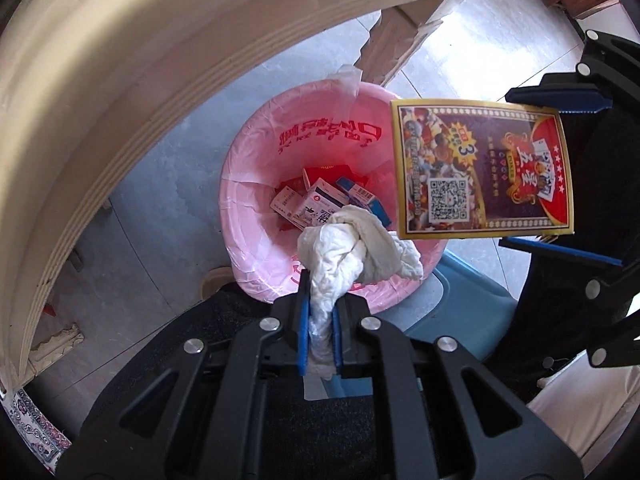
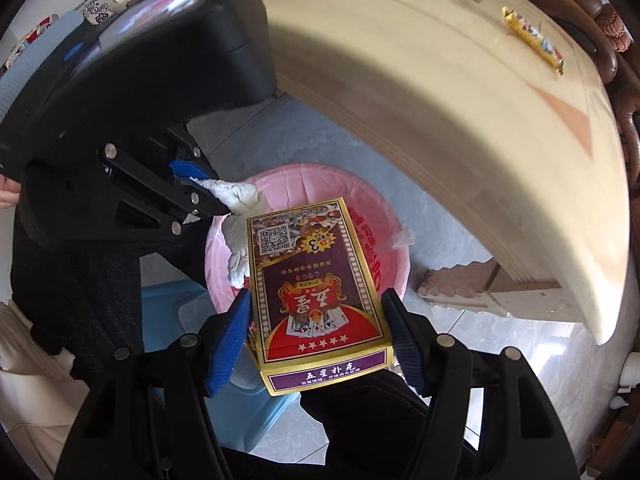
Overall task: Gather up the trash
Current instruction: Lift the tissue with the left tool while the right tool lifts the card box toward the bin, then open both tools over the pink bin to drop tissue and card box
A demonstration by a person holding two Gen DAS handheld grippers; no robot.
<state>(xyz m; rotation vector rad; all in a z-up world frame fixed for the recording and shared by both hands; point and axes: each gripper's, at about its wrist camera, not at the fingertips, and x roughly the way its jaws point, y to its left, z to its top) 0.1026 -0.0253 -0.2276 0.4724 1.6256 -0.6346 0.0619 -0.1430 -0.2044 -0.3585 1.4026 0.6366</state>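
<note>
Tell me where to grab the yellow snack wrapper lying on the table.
Take the snack wrapper across its narrow middle, coming straight down from above with one finger on each long side. It lies flat on the table, long and thin, so an end-on or sideways approach would likely just push it along. The middle probably also gives the most bulk to pinch.

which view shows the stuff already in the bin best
The left wrist view. It looks down into the pink-lined bin, showing the small boxes at the bottom. In the right wrist view the card box and tissue cover the opening, so only the bin's rim and liner show.
</note>
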